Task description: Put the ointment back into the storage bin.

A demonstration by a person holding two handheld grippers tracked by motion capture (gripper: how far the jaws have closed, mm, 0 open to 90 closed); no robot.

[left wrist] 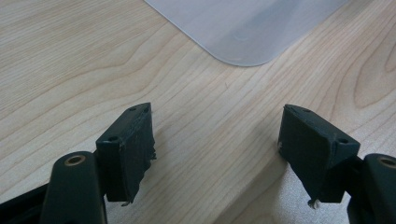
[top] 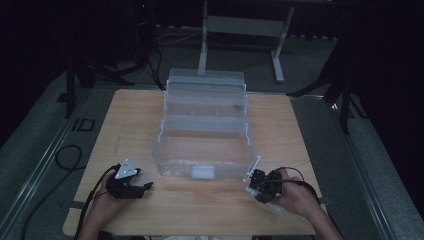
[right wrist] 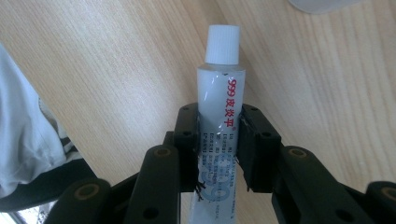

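Right now the right gripper (right wrist: 219, 140) is clamped on a white ointment tube (right wrist: 219, 116), jaws pinching its lower body, white cap (right wrist: 222, 44) pointing straight out past the tips toward 12 o'clock in the right gripper view. The tube's long axis runs in line with the gripper. In the high view the tube (top: 252, 169) slants up to about 1 o'clock from the right gripper (top: 260, 187), cap end just beside the near right corner of the clear plastic storage box (top: 202, 150). The open box lies at roughly 11 o'clock from that gripper, near; likely drop spot, so the move is up and over the front wall. The left gripper (left wrist: 217, 144) has its jaws wide apart with nothing between them, low over the wooden table (left wrist: 70, 70), box corner (left wrist: 243, 32) at 12 o'clock. The right hand (top: 295, 197) is nearer the job.
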